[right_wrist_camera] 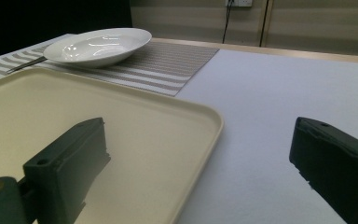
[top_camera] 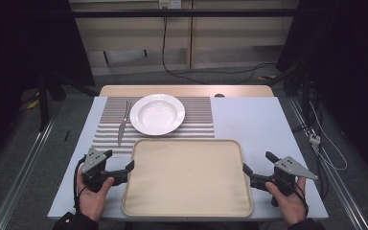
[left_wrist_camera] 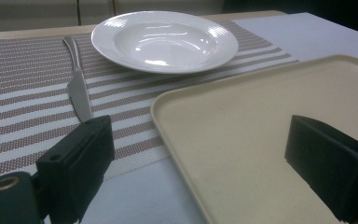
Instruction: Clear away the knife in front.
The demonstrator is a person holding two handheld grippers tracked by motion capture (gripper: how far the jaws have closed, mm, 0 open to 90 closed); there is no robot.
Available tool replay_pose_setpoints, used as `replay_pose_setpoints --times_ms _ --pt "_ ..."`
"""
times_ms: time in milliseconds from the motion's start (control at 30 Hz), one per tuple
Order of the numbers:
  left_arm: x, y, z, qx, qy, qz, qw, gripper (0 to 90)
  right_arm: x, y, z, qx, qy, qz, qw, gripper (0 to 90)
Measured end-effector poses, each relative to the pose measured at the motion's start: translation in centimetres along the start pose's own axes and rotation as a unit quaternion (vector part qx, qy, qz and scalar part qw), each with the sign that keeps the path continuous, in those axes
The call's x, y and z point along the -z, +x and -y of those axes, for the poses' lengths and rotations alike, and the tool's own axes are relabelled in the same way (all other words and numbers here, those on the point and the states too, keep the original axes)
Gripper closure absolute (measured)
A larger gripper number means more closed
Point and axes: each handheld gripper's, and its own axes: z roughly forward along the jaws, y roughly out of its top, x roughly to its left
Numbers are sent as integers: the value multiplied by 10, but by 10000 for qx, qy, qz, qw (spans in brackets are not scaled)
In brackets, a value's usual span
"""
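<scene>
A beige tray (top_camera: 187, 177) lies at the table's near middle. My left gripper (top_camera: 120, 159) stands open at its left rim (left_wrist_camera: 168, 100), one jaw over the tray and the other over the table beside it. My right gripper (top_camera: 257, 161) is open in the same way at the right rim (right_wrist_camera: 214, 121). The pads of neither gripper press on the tray. In the left gripper view my gripper (left_wrist_camera: 198, 135) straddles the near left corner. In the right gripper view my gripper (right_wrist_camera: 199, 128) straddles the tray's right edge.
A white deep plate (top_camera: 157, 113) (left_wrist_camera: 165, 39) (right_wrist_camera: 98, 44) sits on a striped placemat (top_camera: 196, 120) just behind the tray. A knife (top_camera: 123, 125) (left_wrist_camera: 78, 88) lies left of the plate. Pale tablecloth (top_camera: 249, 120) stretches to the right.
</scene>
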Motion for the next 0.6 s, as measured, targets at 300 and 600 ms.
replay_pose_setpoints --times_ms 300,600 --pt "-4 3 -3 -99 135 47 9998 77 -2 4 0 140 30 -69 9999 39" --pt "-16 12 -10 186 531 61 9984 66 -7 4 -1 137 34 -132 9998 40"
